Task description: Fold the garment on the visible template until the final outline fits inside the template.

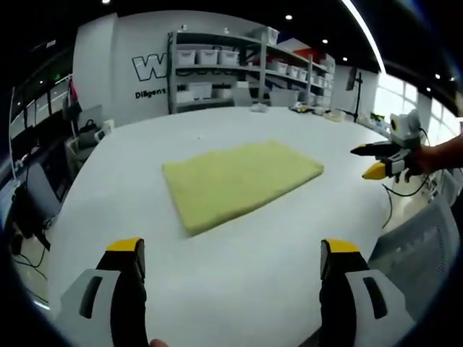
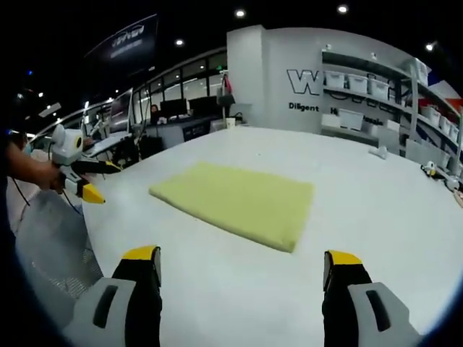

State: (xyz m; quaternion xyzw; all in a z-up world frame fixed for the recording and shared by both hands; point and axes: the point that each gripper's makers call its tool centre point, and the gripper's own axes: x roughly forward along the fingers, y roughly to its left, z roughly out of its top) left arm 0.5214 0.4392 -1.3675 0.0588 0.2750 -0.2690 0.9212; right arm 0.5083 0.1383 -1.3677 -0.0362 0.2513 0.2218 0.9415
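Your left gripper (image 1: 231, 264) and right gripper (image 2: 242, 271) hover wide open, clear of the folded yellow garment (image 1: 239, 181), probably for inspecting its outline.

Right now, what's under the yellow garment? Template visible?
The folded yellow garment lies flat on the white table. Bare tabletop shows all around it; no template outline is visible. Whatever is beneath is covered.

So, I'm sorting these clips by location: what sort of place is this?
Most likely a lab or workshop rather than a home: metal shelving stacked with storage bins, large lettering on the wall, and computer workstations behind the white table with the yellow garment.
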